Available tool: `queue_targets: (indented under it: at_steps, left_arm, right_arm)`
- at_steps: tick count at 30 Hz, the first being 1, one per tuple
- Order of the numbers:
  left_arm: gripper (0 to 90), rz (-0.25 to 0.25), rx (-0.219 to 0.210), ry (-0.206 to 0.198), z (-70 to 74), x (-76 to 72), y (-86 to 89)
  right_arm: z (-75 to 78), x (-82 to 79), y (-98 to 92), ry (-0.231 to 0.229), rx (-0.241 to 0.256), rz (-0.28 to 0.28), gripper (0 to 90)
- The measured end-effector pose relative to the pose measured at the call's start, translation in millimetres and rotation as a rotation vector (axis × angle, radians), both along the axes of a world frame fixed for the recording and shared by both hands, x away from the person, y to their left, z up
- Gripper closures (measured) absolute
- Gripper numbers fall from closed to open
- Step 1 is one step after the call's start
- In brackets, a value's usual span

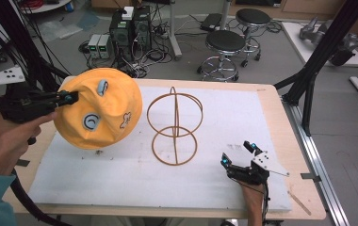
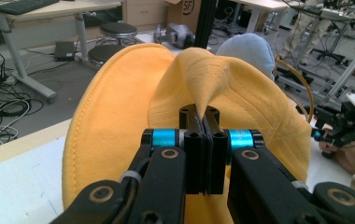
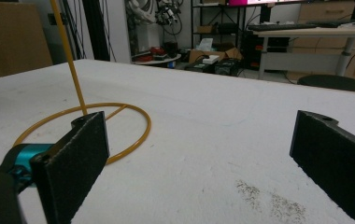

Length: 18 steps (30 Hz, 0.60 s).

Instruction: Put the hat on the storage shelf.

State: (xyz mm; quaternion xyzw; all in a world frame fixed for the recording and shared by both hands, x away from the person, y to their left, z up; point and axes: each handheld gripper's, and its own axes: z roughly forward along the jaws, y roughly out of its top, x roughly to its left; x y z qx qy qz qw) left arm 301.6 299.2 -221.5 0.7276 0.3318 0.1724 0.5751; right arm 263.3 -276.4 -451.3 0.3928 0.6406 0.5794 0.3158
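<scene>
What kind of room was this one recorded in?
Most likely a robotics lab or workshop: computer towers with tangled cables on the floor, round stools, and black frame struts around a table with a white mat.

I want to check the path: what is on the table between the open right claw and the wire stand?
Nothing: between the right claw and the wire stand lies bare white pad, seen in the high view.

Left hand-held gripper (image 2: pixel 202 122) pinches a fold of the yellow hat (image 2: pixel 119 107).
</scene>
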Motion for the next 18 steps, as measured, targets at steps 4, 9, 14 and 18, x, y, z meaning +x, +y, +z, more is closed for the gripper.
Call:
queue_targets:
  at_steps: [4, 9, 14, 18]
  left_arm:
    - [88.7, -0.013, -0.016, 0.005, 6.0, 0.4, -0.9]
    - [88.7, -0.018, 0.007, 0.003, 10.9, -0.2, -4.1]
    - [88.7, -0.034, 0.024, 0.009, 17.2, 1.5, -6.6]
    - [88.7, -0.047, 0.032, 0.019, 27.7, 4.3, -8.3]
  right_arm:
    - [0.1, 0.1, -0.1, 0.003, -0.001, 0.0, 3.6]
    - [0.0, 0.2, -0.1, 0.002, 0.0, 0.001, 3.6]
    - [0.0, 0.1, -0.3, 0.003, 0.001, 0.001, 3.6]
    - [0.1, 0.0, -0.3, 0.005, 0.003, -0.001, 3.6]
